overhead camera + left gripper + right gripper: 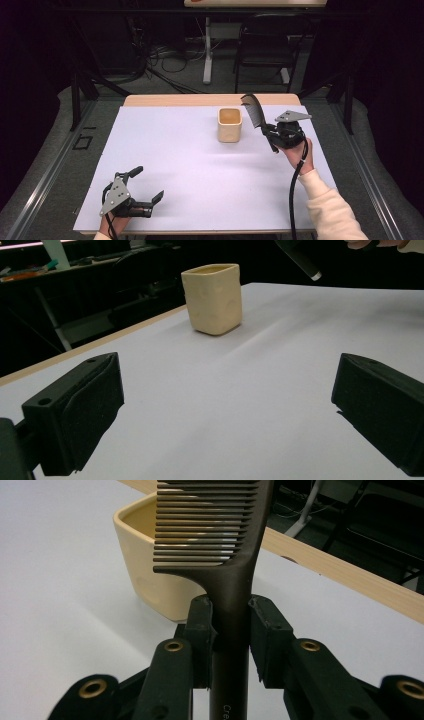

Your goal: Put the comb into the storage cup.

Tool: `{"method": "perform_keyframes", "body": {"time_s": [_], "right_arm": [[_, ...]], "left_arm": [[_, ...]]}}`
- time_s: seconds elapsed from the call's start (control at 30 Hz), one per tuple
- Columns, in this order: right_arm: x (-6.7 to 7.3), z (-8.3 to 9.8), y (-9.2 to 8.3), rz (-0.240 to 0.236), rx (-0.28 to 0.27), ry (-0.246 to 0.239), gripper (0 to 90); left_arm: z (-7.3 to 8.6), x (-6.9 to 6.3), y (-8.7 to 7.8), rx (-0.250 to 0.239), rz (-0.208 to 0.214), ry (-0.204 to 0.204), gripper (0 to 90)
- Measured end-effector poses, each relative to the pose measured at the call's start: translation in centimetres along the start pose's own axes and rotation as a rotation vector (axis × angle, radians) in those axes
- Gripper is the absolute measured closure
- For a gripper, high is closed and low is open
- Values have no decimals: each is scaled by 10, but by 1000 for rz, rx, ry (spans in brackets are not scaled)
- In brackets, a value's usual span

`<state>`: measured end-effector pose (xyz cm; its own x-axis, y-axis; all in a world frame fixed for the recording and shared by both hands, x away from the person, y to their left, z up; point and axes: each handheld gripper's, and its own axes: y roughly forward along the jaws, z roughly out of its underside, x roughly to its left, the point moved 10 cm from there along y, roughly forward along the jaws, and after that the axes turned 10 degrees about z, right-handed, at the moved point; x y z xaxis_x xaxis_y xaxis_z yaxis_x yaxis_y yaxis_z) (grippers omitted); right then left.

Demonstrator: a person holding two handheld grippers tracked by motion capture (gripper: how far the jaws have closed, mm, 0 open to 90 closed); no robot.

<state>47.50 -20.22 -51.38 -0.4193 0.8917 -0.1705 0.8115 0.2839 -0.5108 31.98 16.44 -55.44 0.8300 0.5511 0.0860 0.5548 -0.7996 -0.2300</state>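
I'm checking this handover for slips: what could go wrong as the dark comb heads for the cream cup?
The right hand-held gripper clamps the dark plastic comb low on its handle, so the long toothed end could pivot. The comb may knock over the small cream square cup, which stands loose on the white table sheet.

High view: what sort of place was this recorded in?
Probably a lab or workshop recording station, not a home: a table covered in plain white, loose cables on the floor behind it, an empty black chair, and dark surroundings.
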Motion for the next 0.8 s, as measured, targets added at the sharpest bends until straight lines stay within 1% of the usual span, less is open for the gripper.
{"method": "perform_keyframes", "body": {"time_s": [0.3, 0.47, 0.67, 0.8], "right_arm": [[2, -10, 3, 2, -16, 1, 723], [1, -14, 4, 8, -21, 0, 724], [0, -21, 5, 10, -27, 10, 724], [-1, -25, 6, 14, -33, 5, 723]], "left_arm": [[0, 0, 0, -2, -1, 0, 3], [0, 0, 0, -2, -2, -1, 3], [0, 0, 0, -2, -2, 0, 3], [0, 0, 0, -3, -1, 0, 3]]}}
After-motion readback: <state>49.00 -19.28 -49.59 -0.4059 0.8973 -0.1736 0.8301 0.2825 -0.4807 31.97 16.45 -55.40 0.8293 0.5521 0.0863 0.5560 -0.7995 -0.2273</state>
